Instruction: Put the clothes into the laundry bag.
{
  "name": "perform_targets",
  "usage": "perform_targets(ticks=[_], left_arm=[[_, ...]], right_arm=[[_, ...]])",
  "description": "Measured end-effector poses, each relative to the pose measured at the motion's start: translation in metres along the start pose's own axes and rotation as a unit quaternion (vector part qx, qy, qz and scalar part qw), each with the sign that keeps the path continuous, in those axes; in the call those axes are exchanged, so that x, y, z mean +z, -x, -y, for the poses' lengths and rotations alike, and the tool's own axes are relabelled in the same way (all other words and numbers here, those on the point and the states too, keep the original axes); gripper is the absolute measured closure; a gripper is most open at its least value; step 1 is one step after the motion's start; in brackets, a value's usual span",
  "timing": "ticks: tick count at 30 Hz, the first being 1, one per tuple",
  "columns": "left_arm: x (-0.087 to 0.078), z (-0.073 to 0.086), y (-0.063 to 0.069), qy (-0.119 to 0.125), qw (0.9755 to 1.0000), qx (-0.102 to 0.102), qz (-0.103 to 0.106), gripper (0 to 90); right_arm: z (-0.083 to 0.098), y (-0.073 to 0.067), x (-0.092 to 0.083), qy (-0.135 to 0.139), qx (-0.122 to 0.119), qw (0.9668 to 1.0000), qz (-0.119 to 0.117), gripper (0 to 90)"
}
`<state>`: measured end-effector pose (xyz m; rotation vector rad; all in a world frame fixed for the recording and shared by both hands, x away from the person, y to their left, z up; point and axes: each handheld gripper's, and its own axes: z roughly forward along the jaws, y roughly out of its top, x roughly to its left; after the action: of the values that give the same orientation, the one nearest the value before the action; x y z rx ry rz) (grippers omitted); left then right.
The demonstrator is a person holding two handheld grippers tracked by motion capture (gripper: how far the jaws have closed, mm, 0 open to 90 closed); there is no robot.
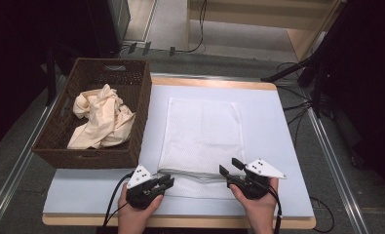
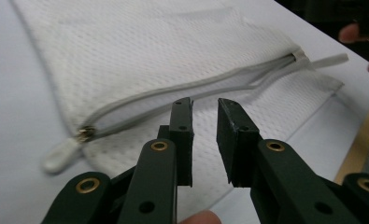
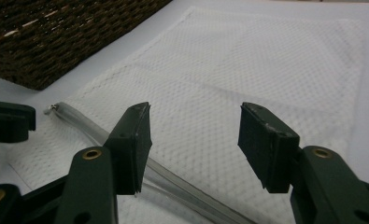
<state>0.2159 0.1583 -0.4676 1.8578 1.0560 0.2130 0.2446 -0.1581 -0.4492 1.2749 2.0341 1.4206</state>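
Lower frame: my left gripper (image 1: 166,182) jaws narrowly apart, right gripper (image 1: 227,169) jaws wide, both empty, hovering over mesh bag (image 1: 202,131) zipper (image 2: 182,91); risking pinching mesh, missing pull tab (image 2: 60,154).

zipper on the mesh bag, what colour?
Light grey, on a white mesh bag; the zipper shows best in the left gripper view.
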Motion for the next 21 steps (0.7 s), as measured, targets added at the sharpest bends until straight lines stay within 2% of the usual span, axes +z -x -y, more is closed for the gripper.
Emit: perform_targets(ticks=[3,6,8,11,13,16,20,21], left_arm=[[0.01,0.001,0.009,-0.019,0.9996,0.02,0.006,78.2],[0.017,0.003,0.012,-0.031,0.9991,0.025,0.011,80.8],[0.019,0.004,0.013,-0.036,0.999,0.027,0.006,83.1],[0.024,0.005,0.009,-0.06,0.9979,0.025,0.0,86.1],[0.025,0.005,0.01,-0.064,0.9975,0.029,-0.002,88.0],[0.025,0.004,0.007,-0.067,0.9976,0.017,0.004,89.9],[0.025,0.004,0.005,-0.069,0.9975,0.012,0.008,90.0],[0.025,0.004,0.005,-0.069,0.9976,0.011,0.009,90.0]], right_arm=[[-0.002,-0.008,0.013,-0.018,-0.008,0.9997,-0.017,45.2],[-0.003,-0.015,0.025,-0.033,-0.016,0.9986,-0.037,46.2],[-0.004,-0.019,0.034,-0.041,-0.021,0.9976,-0.051,47.6],[-0.003,-0.026,0.045,-0.055,-0.034,0.9956,-0.068,49.3],[-0.003,-0.028,0.05,-0.058,-0.04,0.9946,-0.077,50.1],[0.0,-0.031,0.057,-0.066,-0.05,0.9929,-0.085,50.0],[0.006,-0.034,0.065,-0.105,-0.092,0.9866,-0.085,49.7],[0.008,-0.032,0.065,-0.109,-0.092,0.9863,-0.082,50.1]])
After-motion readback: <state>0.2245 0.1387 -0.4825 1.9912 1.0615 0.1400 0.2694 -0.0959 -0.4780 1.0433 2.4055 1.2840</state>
